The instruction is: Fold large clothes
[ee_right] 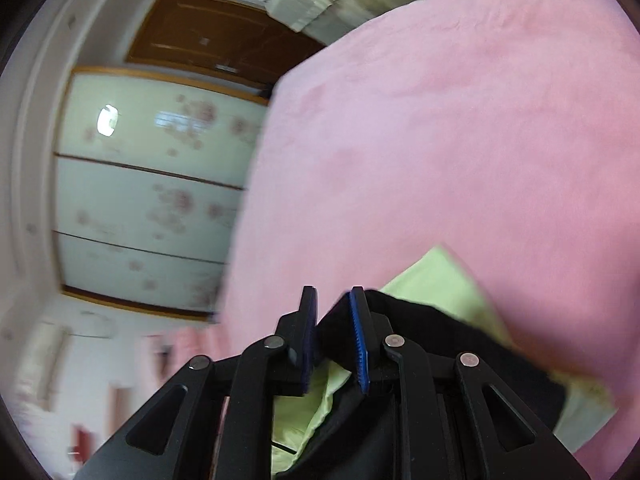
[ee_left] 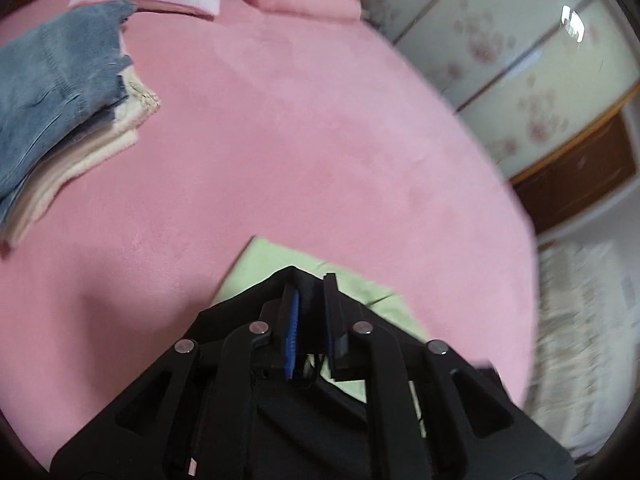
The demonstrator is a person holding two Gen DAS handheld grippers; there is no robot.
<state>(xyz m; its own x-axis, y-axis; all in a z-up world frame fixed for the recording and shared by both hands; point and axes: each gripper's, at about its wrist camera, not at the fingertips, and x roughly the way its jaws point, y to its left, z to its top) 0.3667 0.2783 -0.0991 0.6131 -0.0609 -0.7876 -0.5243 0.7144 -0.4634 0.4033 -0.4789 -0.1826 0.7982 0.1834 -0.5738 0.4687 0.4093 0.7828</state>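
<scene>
Left wrist view: I log a black garment [ee_left: 296, 408] with pale green lining [ee_left: 280, 264] lying near the pink bed's [ee_left: 320, 140] near edge. My left gripper [ee_left: 310, 280] pinches the black cloth, jaws narrow. My right gripper [ee_right: 332, 292] likewise has black fabric between slightly parted fingers. Folded jeans-and-cream stack [ee_left: 60, 100] sits at the bed's far left.

Pink bed [ee_left: 320, 140] w/ floral wardrobe [ee_right: 152, 184], brown door [ee_right: 208, 36].

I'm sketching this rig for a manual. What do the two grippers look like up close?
Both look alike. The left gripper and the right gripper are matte black plastic, each with two flat fingers lined inside with ridged blue pads. Angled black link bars with triangular cut-outs spread back from the fingers, joined by round silver pins. No cables, markings or sleeves are clearly visible.
</scene>
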